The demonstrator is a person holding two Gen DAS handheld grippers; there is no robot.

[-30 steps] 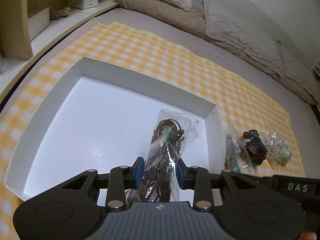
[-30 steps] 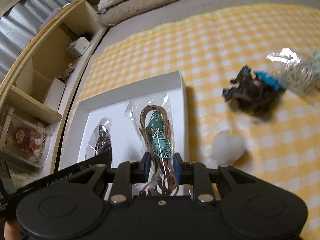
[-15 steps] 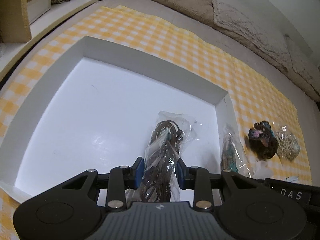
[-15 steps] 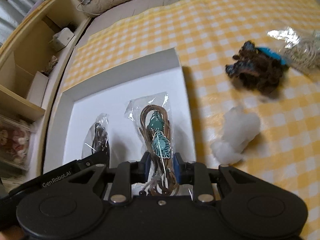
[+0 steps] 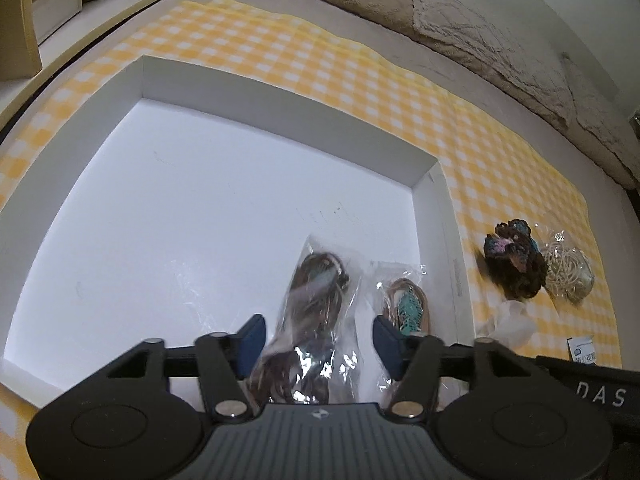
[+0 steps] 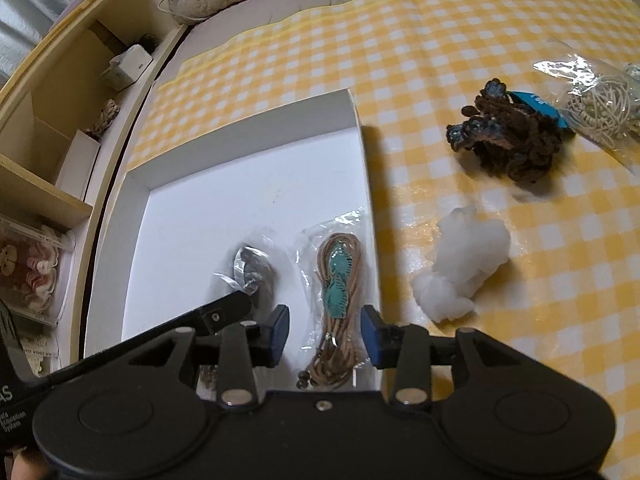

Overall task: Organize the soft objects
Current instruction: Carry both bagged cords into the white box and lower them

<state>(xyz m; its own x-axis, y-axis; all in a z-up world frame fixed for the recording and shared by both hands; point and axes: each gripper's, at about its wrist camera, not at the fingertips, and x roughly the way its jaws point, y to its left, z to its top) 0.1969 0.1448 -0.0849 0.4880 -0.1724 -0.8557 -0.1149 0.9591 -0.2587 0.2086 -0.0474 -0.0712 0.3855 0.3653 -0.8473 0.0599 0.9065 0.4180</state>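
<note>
A white shallow box [image 5: 280,116] [image 6: 248,128] lies on a yellow checked cloth. Two clear bags lie in its near right corner: a dark brown cord bag [image 5: 316,312] [image 6: 252,268] and a tan cord bag with teal leaves [image 5: 408,304] [image 6: 340,292]. My left gripper [image 5: 318,344] is open with the dark bag lying between its fingers. My right gripper [image 6: 324,334] is open around the tan bag. A white cotton tuft [image 6: 464,264] [image 5: 512,320], a dark crochet piece [image 6: 512,140] [image 5: 514,256] and a bag of white cord [image 6: 600,108] [image 5: 568,272] lie on the cloth to the right.
Wooden shelves [image 6: 60,128] with small boxes stand to the left of the cloth. Beige pillows and bedding [image 5: 500,20] run along the far edge. A small printed label [image 5: 582,354] lies on the cloth near the right gripper's body.
Both grippers have opened and let go of their bags, which now lie on the box floor. The right-hand bag came down inside the box beside the dark one.
</note>
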